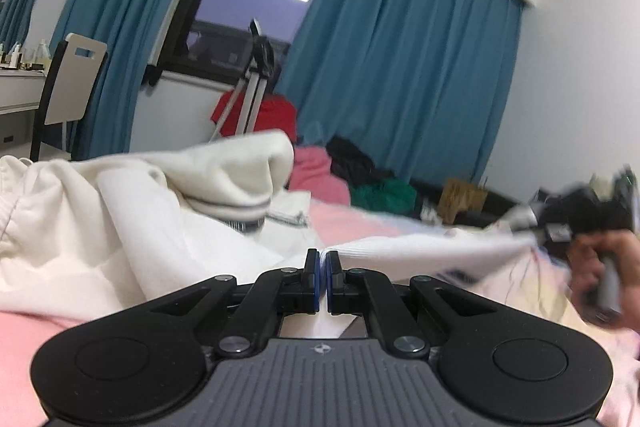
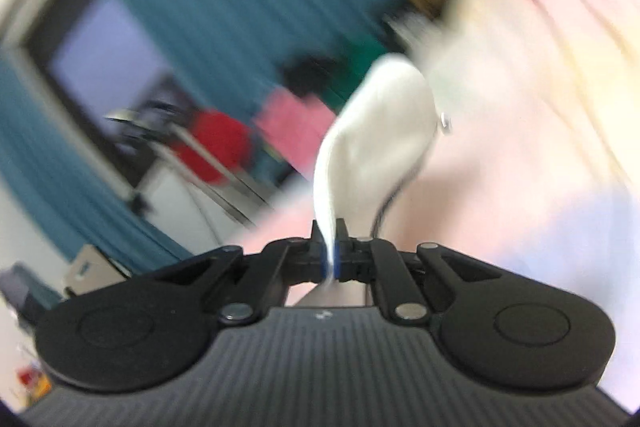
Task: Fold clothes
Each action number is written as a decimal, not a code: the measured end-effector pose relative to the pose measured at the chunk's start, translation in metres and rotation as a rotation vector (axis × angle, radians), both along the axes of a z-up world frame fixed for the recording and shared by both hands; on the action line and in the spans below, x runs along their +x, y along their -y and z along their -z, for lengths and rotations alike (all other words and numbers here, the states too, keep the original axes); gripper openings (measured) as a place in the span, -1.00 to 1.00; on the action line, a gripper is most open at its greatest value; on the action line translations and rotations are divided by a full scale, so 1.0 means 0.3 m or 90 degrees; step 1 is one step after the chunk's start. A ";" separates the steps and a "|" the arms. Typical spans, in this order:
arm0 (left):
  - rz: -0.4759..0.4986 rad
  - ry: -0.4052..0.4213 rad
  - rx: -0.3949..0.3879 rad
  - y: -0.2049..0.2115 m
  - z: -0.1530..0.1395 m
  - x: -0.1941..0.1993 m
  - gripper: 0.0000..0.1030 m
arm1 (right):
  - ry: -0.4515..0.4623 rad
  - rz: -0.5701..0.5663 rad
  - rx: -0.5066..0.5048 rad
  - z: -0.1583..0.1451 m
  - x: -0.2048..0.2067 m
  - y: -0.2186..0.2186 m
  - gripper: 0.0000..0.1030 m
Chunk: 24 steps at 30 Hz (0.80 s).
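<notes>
A white zip-up jacket (image 1: 132, 211) lies bunched on the pink bed sheet (image 1: 24, 339). My left gripper (image 1: 323, 267) is shut on the jacket's white hem, which stretches taut to the right. My right gripper (image 1: 560, 223), blurred at the right edge of the left wrist view, holds the other end. In the right wrist view my right gripper (image 2: 330, 247) is shut on a fold of the white jacket (image 2: 380, 131), which rises from the jaws. That view is heavily motion-blurred.
A pile of clothes sits at the far side of the bed: pink (image 1: 316, 171), black (image 1: 352, 159), green (image 1: 384, 195) and red (image 1: 264, 115). A tripod (image 1: 252, 83) stands by the window. Blue curtains (image 1: 400, 67), a chair (image 1: 68, 87) and a desk (image 1: 16, 87) are behind.
</notes>
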<state>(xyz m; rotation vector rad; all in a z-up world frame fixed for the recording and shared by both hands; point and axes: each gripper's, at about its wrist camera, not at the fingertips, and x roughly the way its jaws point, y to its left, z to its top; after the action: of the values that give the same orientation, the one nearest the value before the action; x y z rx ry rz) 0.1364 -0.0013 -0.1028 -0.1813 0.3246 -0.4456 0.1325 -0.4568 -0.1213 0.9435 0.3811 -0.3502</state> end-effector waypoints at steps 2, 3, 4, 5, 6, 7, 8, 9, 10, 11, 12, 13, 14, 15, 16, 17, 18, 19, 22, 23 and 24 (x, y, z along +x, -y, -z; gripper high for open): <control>-0.002 -0.019 0.012 0.016 0.015 -0.006 -0.94 | -0.065 0.018 0.120 0.096 -0.055 0.067 -0.81; -0.004 -0.030 0.016 0.022 0.024 -0.003 -0.94 | -0.084 0.019 0.167 0.132 -0.074 0.091 -0.81; -0.008 -0.037 0.021 0.026 0.030 -0.003 -0.93 | -0.083 0.011 0.194 0.158 -0.088 0.104 -0.81; -0.011 -0.044 0.026 0.030 0.036 -0.004 -0.93 | -0.073 0.000 0.207 0.176 -0.098 0.115 -0.80; -0.014 -0.050 0.030 0.029 0.041 -0.003 -0.93 | -0.064 -0.007 0.217 0.189 -0.102 0.126 -0.79; -0.017 -0.058 0.031 0.029 0.045 -0.002 -0.92 | -0.055 -0.009 0.228 0.200 -0.104 0.136 -0.77; -0.020 -0.066 0.032 0.029 0.048 -0.001 -0.92 | -0.046 -0.012 0.238 0.211 -0.106 0.147 -0.70; -0.025 -0.071 0.033 0.031 0.051 -0.001 -0.92 | -0.034 -0.008 0.255 0.222 -0.106 0.155 -0.62; -0.029 -0.075 0.035 0.032 0.054 -0.003 -0.92 | -0.020 -0.001 0.275 0.233 -0.105 0.161 -0.40; -0.032 -0.077 0.040 0.036 0.057 -0.003 -0.92 | -0.012 0.008 0.286 0.241 -0.100 0.169 -0.17; -0.035 -0.078 0.045 0.040 0.060 -0.004 -0.92 | -0.008 0.018 0.291 0.247 -0.092 0.179 -0.09; -0.038 -0.079 0.050 0.043 0.063 -0.004 -0.92 | -0.011 0.028 0.290 0.254 -0.082 0.190 -0.06; -0.041 -0.080 0.055 0.047 0.066 -0.005 -0.92 | -0.018 0.036 0.285 0.261 -0.071 0.202 -0.06; -0.044 -0.081 0.060 0.051 0.068 -0.005 -0.92 | -0.026 0.045 0.280 0.268 -0.060 0.214 -0.06; -0.045 -0.082 0.059 0.051 0.069 -0.004 -0.91 | -0.033 0.054 0.275 0.275 -0.049 0.225 -0.07; -0.046 -0.084 0.056 0.049 0.069 -0.002 -0.91 | -0.038 0.062 0.269 0.285 -0.036 0.237 -0.14; -0.047 -0.086 0.050 0.046 0.069 0.000 -0.90 | -0.041 0.069 0.262 0.295 -0.021 0.248 -0.22; -0.045 -0.089 0.046 0.043 0.069 0.001 -0.90 | -0.044 0.077 0.255 0.305 -0.006 0.259 -0.48; -0.038 -0.095 0.036 0.035 0.066 0.004 -0.85 | -0.063 0.094 0.179 0.289 0.008 0.271 -0.86; -0.036 -0.098 0.033 0.032 0.065 0.005 -0.77 | -0.057 0.103 0.158 0.278 0.007 0.272 -0.88; -0.041 -0.103 0.015 0.015 0.057 0.002 -0.74 | -0.045 0.108 0.149 0.269 0.005 0.275 -0.88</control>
<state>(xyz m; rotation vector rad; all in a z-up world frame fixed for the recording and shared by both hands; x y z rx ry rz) 0.1369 -0.0058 -0.1200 -0.2047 0.4807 -0.3637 0.1340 -0.5394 -0.2019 1.1981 0.4135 -0.5016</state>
